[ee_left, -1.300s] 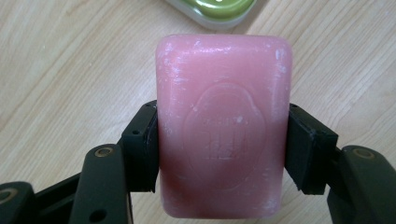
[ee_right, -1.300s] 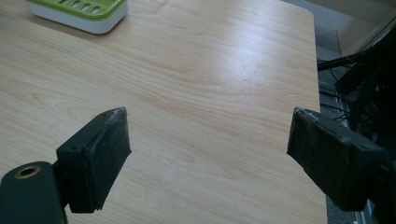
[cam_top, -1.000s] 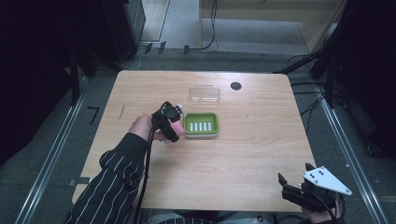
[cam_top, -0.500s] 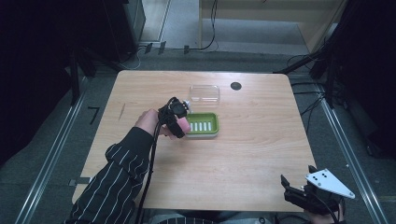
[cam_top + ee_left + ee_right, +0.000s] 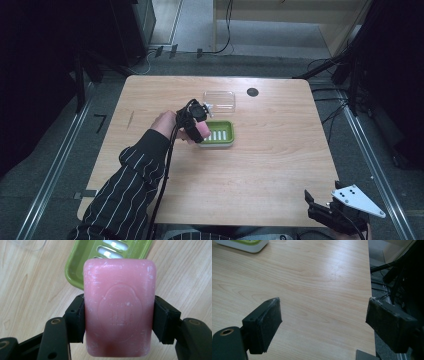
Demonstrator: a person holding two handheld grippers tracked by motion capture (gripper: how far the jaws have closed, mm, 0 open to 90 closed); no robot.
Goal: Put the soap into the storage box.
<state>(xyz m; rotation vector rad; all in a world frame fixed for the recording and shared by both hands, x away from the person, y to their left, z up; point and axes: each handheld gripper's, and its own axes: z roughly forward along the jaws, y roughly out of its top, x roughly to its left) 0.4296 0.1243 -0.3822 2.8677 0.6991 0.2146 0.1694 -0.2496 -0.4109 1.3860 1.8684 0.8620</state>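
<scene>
The left gripper point(image 5: 119, 322) is clamped on a pink soap bar point(image 5: 120, 307), one jaw pressed flat against each long side at about mid-length, with the embossed face turned to the left gripper view. The bar looks solid and stiff, fairly weighty for its size, and its waxy, scuffed skin would probably slip under a light pinch; holding it across the flat long sides, as here, seems the soundest place. In the high view the bar point(image 5: 202, 131) hangs just over the 9 o'clock edge of the green soap dish point(image 5: 227, 134), near the middle of the wooden table point(image 5: 280, 165). The dish holds nothing; its slotted floor shows pale bars. A clear plastic lid point(image 5: 219, 99) lies flat just beside the dish at its 12 o'clock, also holding nothing. The right gripper point(image 5: 330, 212) waits at the table's 5 o'clock corner, its jaws spread wide apart with only bare tabletop between them.
</scene>
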